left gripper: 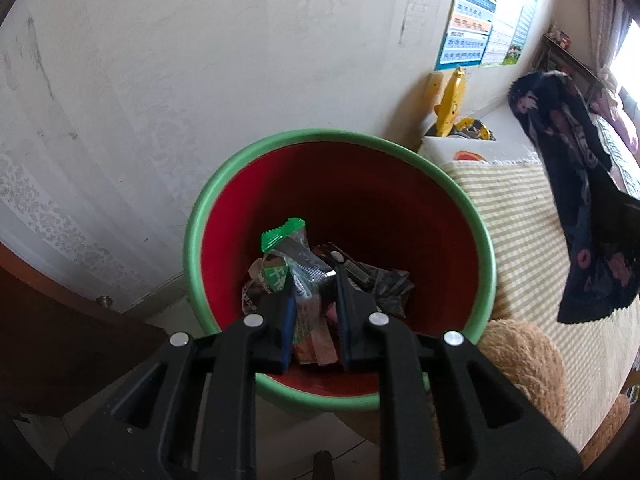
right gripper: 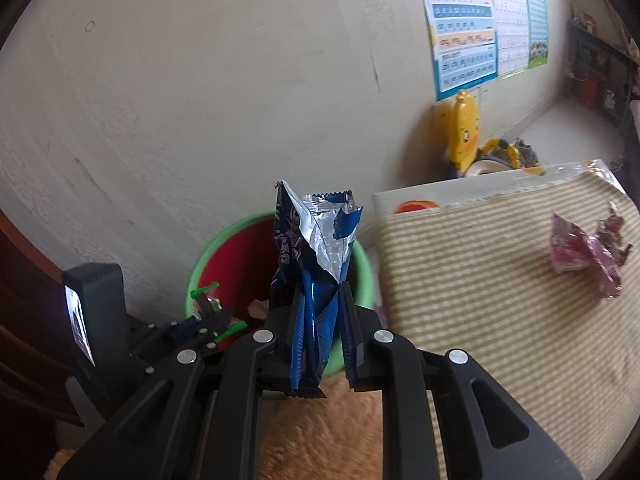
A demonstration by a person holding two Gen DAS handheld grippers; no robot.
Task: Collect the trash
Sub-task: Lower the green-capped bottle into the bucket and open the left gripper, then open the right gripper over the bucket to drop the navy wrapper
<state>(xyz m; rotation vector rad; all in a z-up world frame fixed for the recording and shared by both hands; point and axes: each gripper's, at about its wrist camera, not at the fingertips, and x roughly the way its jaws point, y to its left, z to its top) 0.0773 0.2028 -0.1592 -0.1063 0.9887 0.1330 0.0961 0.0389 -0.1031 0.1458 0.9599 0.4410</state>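
Note:
A bin (left gripper: 332, 134) with a green rim and red inside stands against the wall, with several wrappers (left gripper: 388, 284) at its bottom. My left gripper (left gripper: 315, 284) hangs over the bin's mouth, shut on a clear wrapper with a green edge (left gripper: 282, 236). In the right wrist view this left gripper (right gripper: 214, 318) shows at the bin's (right gripper: 208, 248) left side. My right gripper (right gripper: 320, 292) is shut on an upright blue wrapper with a silver lining (right gripper: 316, 240), just in front of the bin's right rim. A crumpled pink wrapper (right gripper: 588, 252) lies on the striped mat (right gripper: 480, 300).
A brown plush (right gripper: 320, 440) lies below the right gripper, next to the bin. A yellow duck toy (right gripper: 464, 128) and a white box (right gripper: 420, 196) stand by the wall under posters (right gripper: 464, 28). Dark wooden furniture (left gripper: 60, 340) stands at the left.

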